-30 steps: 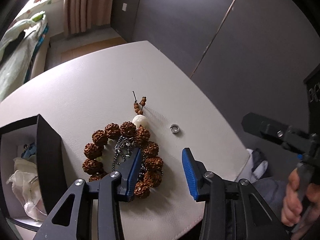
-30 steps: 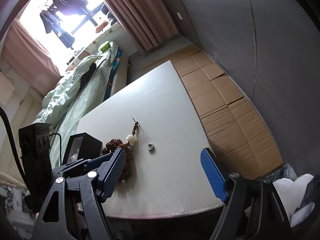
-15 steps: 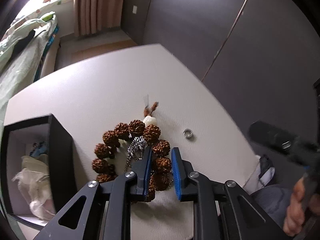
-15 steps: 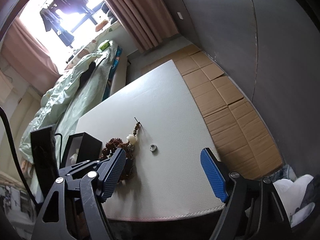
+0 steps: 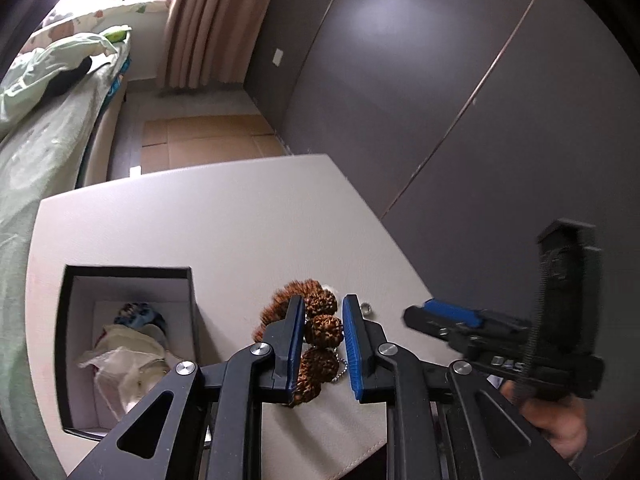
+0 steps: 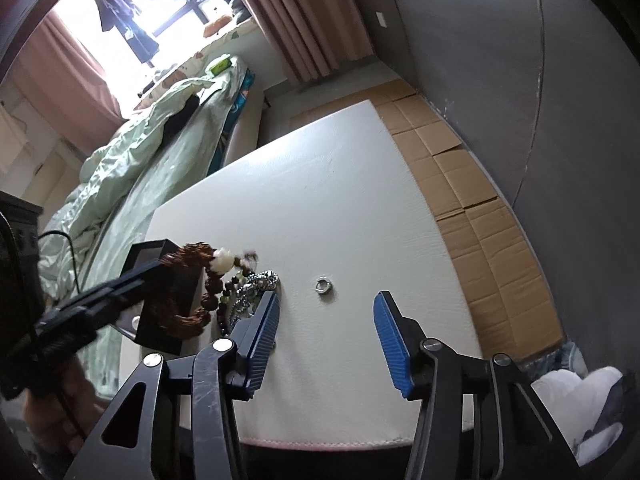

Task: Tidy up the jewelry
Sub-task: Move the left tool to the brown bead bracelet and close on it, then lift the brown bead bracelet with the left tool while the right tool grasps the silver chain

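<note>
Bracelet lifted since a second ago.
Left gripper [image 5: 322, 334], jaws then apart, now clamps the seed-bead bracelet [image 5: 320, 326] above the white table [image 6: 340, 208]; right gripper [image 6: 326, 322] jaws are closing, empty, the ring [image 6: 325, 285] lying beyond; black box [image 5: 128, 280] left.

One bracelet [image 5: 322, 330], one ring [image 6: 325, 285] (one box [image 5: 128, 276]).

Both wrist views close, angled down along own fingers over white leather-look table [image 5: 224, 236]. Shared: brown knobbly bead bracelet [image 5: 322, 326], small silver ring [image 6: 325, 285], open black box [image 5: 128, 276].
</note>
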